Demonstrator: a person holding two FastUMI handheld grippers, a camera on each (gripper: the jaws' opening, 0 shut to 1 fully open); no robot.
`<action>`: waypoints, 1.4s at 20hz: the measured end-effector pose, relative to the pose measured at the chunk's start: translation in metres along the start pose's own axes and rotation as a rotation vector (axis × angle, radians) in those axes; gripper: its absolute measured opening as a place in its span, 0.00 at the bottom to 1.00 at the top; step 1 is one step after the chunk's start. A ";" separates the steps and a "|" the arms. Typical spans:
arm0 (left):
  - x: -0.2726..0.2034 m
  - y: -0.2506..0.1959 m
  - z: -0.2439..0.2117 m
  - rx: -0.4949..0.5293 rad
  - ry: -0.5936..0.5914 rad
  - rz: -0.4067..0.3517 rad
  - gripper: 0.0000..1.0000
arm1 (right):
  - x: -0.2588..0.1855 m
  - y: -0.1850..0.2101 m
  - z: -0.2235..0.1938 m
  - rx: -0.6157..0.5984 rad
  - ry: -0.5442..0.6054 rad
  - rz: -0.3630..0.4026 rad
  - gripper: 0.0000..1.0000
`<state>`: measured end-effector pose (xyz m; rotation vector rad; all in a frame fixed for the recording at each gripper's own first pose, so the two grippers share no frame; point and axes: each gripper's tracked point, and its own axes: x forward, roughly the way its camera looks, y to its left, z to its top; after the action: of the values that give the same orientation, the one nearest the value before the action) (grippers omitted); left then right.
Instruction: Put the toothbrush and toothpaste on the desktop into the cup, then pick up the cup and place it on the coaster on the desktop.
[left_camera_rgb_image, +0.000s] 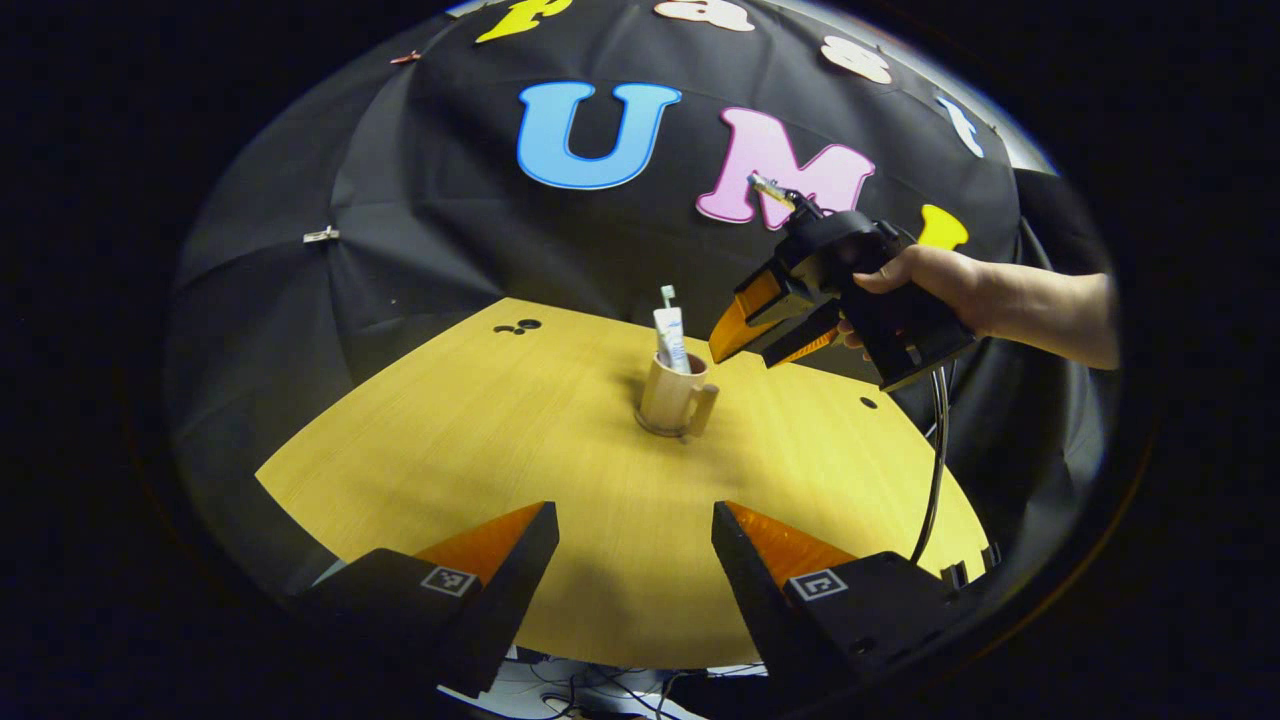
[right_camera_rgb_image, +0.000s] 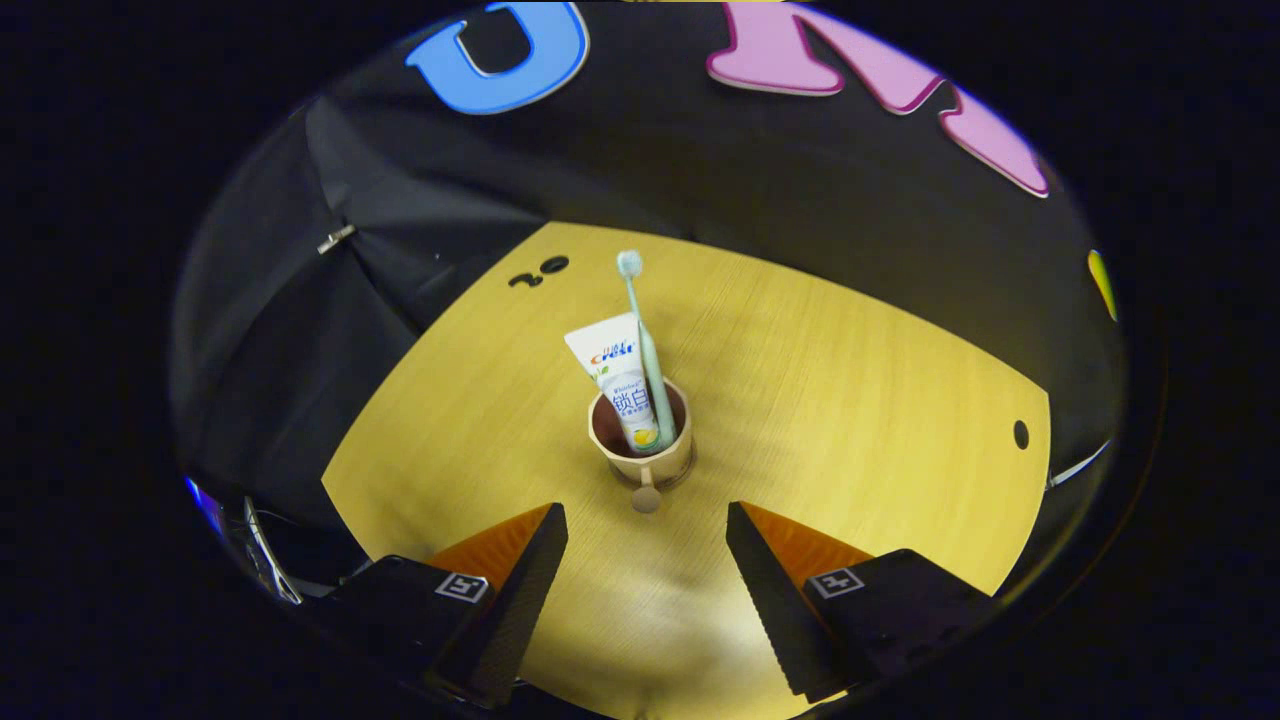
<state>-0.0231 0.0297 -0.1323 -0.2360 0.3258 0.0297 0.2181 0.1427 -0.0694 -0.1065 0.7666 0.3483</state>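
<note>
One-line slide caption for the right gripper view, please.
Right gripper, fingers open, faces the cup holding toothbrush and toothpaste upright on the desktop.

A black cable (left_camera_rgb_image: 937, 450) hangs past the wooden table's (left_camera_rgb_image: 500, 420) edge, near metal clips (left_camera_rgb_image: 320, 236) on the cloth

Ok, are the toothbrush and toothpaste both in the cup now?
Yes, both in. The toothbrush and toothpaste stand upright inside the cup, tops sticking above its rim.
</note>
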 end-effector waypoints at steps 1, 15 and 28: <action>-0.004 -0.008 0.004 0.013 -0.002 -0.018 0.98 | -0.017 -0.002 0.005 0.012 -0.044 -0.008 0.99; -0.098 -0.087 0.091 0.152 -0.189 -0.169 0.98 | -0.267 -0.023 -0.069 0.255 -0.512 -0.218 0.98; -0.120 -0.043 0.125 0.183 -0.259 -0.102 0.98 | -0.328 0.055 -0.139 0.221 -0.762 -0.309 0.98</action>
<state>-0.0947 0.0179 0.0307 -0.0650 0.0578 -0.0693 -0.1112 0.0758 0.0602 0.1150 0.0242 -0.0074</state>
